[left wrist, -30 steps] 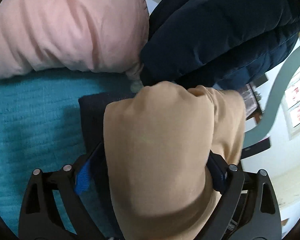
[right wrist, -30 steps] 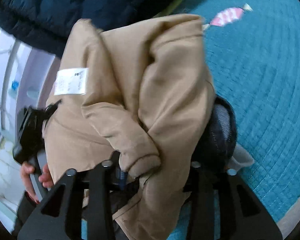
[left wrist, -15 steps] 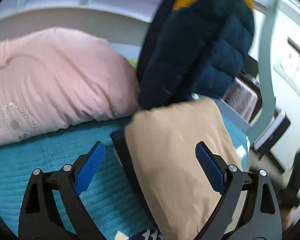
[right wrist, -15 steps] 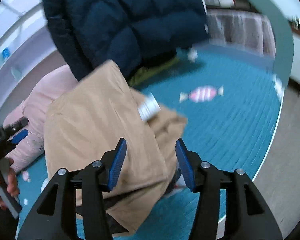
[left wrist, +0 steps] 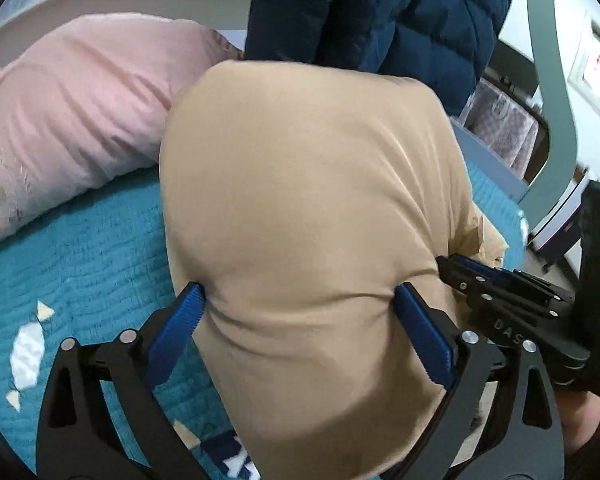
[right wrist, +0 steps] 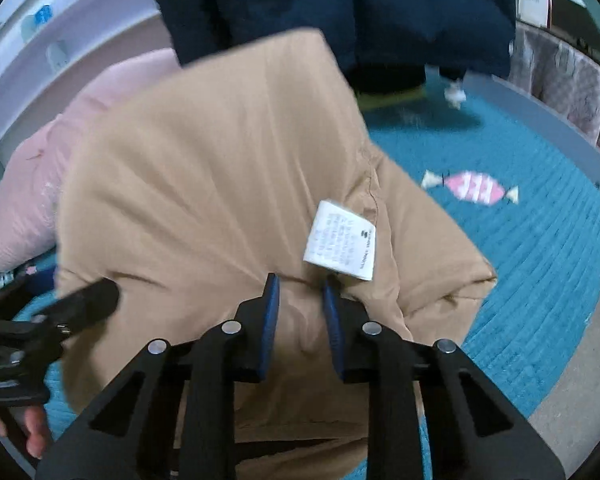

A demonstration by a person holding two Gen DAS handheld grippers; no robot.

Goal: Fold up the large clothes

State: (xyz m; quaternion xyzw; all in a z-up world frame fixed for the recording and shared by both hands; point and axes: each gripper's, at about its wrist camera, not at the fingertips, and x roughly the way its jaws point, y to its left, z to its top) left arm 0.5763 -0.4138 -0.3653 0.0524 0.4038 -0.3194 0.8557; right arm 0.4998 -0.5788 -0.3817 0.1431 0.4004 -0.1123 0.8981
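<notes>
Tan cloth fills most of what both grippers see: a big beige garment, bunched up and lifted above the teal quilted bedspread. The left gripper stands wide, its blue pads pressing into the fabric on either side, so it has a thick bundle of it. The right gripper is nearly closed and closing further, with a pinched fold of the same garment between its pads, just below a white care label sewn into a seam. The label carries rows of small print, too blurred to read. On the right gripper's black body, seen from the left camera, the letters "DAS" show in grey. Behind the garment lie a pink pillow and a navy puffer jacket. A pink candy motif decorates the bedspread.
</notes>
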